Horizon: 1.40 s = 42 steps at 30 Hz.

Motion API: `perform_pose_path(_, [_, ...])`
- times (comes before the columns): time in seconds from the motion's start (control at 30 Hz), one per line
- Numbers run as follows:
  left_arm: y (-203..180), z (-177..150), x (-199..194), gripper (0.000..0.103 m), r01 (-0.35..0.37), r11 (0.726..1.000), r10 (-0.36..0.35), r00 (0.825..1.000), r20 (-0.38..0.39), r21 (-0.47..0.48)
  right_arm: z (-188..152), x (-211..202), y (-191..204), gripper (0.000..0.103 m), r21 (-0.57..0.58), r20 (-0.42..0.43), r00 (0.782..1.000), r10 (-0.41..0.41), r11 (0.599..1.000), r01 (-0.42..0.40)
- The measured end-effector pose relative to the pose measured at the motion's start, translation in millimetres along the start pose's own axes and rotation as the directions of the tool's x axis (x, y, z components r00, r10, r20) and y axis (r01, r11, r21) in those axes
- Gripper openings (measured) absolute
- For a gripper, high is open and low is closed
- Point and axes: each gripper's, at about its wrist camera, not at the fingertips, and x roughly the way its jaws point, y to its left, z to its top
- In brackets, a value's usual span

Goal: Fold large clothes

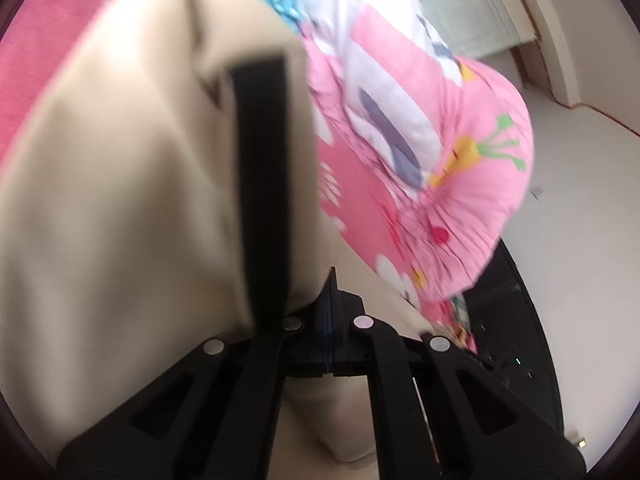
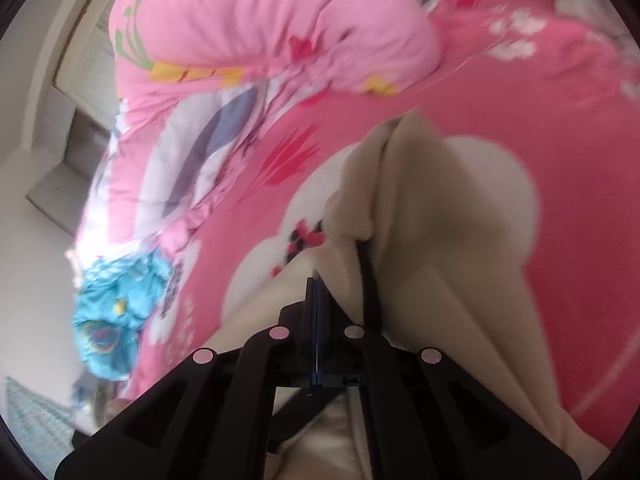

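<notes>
Left wrist: tongs (image 1: 328, 280) pinch cream garment (image 1: 120, 200)

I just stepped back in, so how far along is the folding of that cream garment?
Early. Nothing lies folded yet. Both grippers, left gripper and right gripper, are shut on the cream garment, holding it up over the pink bedspread. Laying it flat and folding remain.

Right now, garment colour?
Cream garment with a black strap; clearest in left wrist view.

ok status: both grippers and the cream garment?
Left gripper shut on cream garment. Right gripper shut on it too. Garment lifted over pink bedsheet; rolled pink quilt lies beyond.
</notes>
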Motion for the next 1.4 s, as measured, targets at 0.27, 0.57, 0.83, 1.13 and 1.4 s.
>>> perform_pose_path(0.27, [0.2, 1.0, -21.1, 0.003, -0.145, 0.988, 0.153, 0.968, 0.199, -0.056, -8.7, 3.9, 12.5, 0.0, -0.105, 0.019, 0.997, -0.073, 0.992, 0.074])
perform_pose_path(0.57, [-26.7, 30.5, -56.4, 0.002, -0.234, 0.963, 0.256, 0.948, 0.19, -0.131, -11.7, -3.7, 6.5, 0.012, -0.125, 0.047, 0.999, 0.022, 0.992, -0.016])
perform_pose_path(0.83, [-65.9, 48.1, 6.3, 0.004, -0.497, 0.804, 0.487, 0.865, 0.119, 0.327, -18.4, -15.5, 19.4, 0.072, -0.182, -0.026, 0.935, 0.354, 0.918, -0.352])
perform_pose_path(1.13, [-32.9, 40.9, 5.6, 0.002, -0.478, 0.816, 0.491, 0.87, 0.044, 0.325, -45.7, 10.0, 79.2, 0.072, -0.528, -0.198, 0.98, 0.026, 0.839, -0.129])
perform_pose_path(1.4, [-98.2, 1.9, -2.6, 0.01, -0.29, 0.826, 0.35, 0.936, -0.036, 0.483, -58.1, 16.2, 85.8, 0.074, -0.633, -0.191, 0.979, -0.07, 0.771, -0.068])
